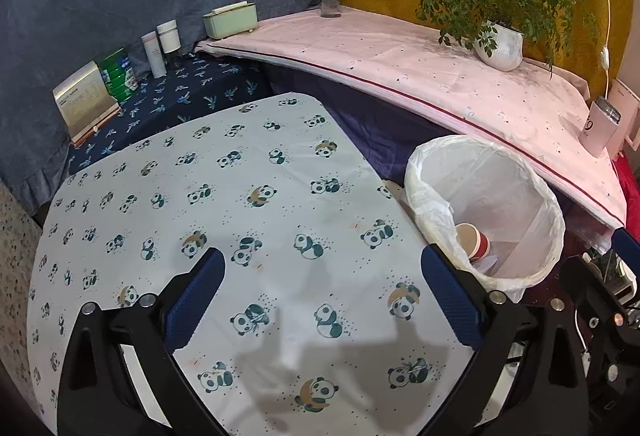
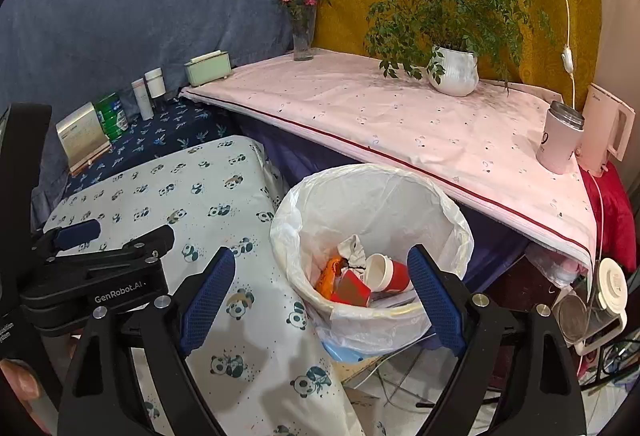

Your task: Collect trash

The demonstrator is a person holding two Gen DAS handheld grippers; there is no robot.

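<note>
A bin with a white plastic liner (image 2: 400,195) stands beside the panda-print table (image 2: 224,203). Inside it lie a red paper cup (image 2: 390,272), a red carton (image 2: 352,288), an orange wrapper (image 2: 326,274) and crumpled tissue (image 2: 354,250). My right gripper (image 2: 320,294) is open and empty, just above the bin's near rim. My left gripper (image 1: 322,290) is open and empty above the panda-print table (image 1: 240,195), with the bin (image 1: 520,171) and the cup (image 1: 474,240) to its right. It also shows at the left of the right wrist view (image 2: 76,230).
A pink-covered shelf (image 2: 400,115) behind the bin holds a potted plant (image 2: 456,69), a flower vase (image 2: 302,35), a green box (image 2: 208,67), a pink mug (image 2: 560,139) and a kettle (image 2: 608,123). Bottles (image 2: 150,89) and a green can (image 2: 112,115) stand far left. Clutter lies on the floor at right.
</note>
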